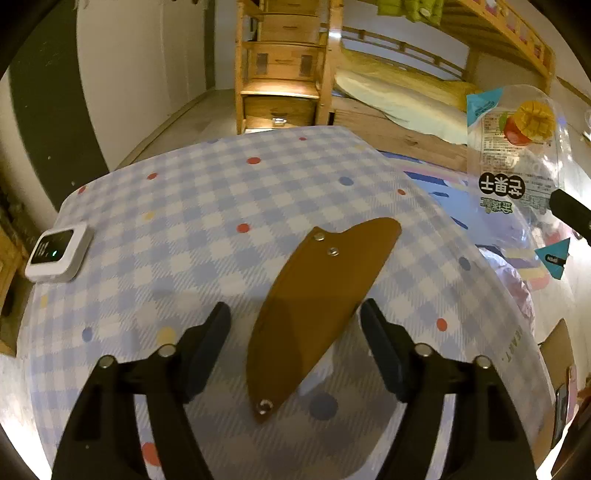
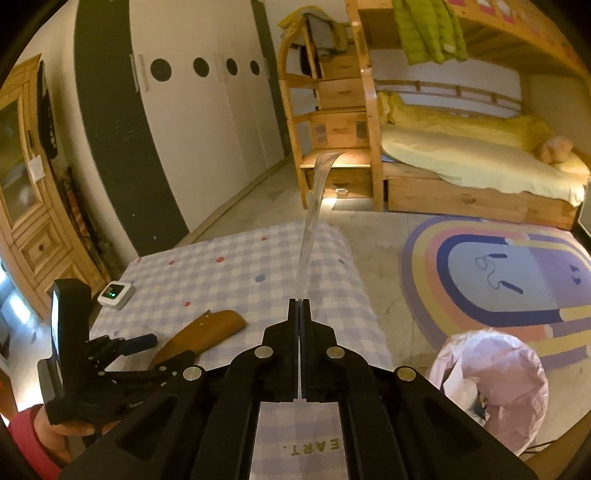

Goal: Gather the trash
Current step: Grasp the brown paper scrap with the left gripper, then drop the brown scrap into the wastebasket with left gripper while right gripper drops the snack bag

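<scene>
Both fingers of the left gripper (image 1: 293, 345) stand spread apart, one on either side of a brown leather sheath (image 1: 317, 314) that lies flat on the table; neither pad touches it, as far as I can see. From the right wrist view the same left gripper (image 2: 168, 349) hangs low over the sheath's near end, carried by a hand (image 2: 70, 424) in a red sleeve. The right gripper (image 2: 300, 308) is clenched tight on the lower edge of a clear plastic wrapper (image 2: 312, 229), which stands up edge-on from the pinched pads and curls over at the top. Seen from the left wrist, that wrapper (image 1: 517, 147) shows its printed face, with teal corners and a picture of mango and other fruit, held up in the air off the right side of the table.

The checked tablecloth (image 1: 207, 206), pale blue and white with coloured dots, covers the table. Near its far left edge sits a small white device (image 1: 57, 254) with a dark screen and a green light. On the floor just right of the table stands a bin lined with a pink bag (image 2: 491, 384), some crumpled pieces already inside. Beyond it lies a rainbow rug (image 2: 491, 273), and further back a wooden bunk bed (image 2: 461, 166) with yellow bedding, a green jacket (image 2: 428, 29) draped from the top rail.
</scene>
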### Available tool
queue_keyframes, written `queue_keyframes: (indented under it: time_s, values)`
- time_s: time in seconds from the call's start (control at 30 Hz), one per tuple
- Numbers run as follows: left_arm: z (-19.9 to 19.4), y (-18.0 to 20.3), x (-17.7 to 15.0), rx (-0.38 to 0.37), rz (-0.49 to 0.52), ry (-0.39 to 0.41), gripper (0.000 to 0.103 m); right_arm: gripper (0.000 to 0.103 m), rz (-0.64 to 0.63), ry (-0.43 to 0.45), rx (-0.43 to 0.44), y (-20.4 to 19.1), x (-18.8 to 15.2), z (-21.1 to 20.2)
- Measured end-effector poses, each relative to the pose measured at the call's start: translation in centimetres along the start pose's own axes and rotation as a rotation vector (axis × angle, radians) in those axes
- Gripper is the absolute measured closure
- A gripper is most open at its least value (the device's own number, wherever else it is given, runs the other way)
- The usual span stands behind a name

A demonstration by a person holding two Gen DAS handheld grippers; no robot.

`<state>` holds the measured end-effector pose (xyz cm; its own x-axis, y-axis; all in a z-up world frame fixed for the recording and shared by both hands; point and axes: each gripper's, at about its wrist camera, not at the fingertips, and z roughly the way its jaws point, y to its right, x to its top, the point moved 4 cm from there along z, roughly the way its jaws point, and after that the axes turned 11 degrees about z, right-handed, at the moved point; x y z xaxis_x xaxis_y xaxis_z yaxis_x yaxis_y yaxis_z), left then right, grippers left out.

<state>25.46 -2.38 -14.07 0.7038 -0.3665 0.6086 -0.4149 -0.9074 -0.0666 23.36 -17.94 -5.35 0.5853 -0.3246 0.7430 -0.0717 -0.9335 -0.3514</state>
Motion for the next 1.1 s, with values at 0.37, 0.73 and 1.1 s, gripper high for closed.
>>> queue_keyframes:
  time_s: [0.37,0.73,1.1]
  values:
    - [-1.3,3.2,-0.9,-0.027,0.042,0.009,0.057,0.103,0.024,-0.032,0.027,1.6,-1.3,-2.3]
    - [-10.2,6.0,-0.6,0.002,-0.050,0.165,0.058,0.103,0.071,-0.045,0.033,4.7,-2.9,-5.9]
    - [-11.6,17.0,1.2,-0.104,0.104,0.229,0.058,0.103,0.170,-0.003,-0.024,11.0,-3.4,-9.9]
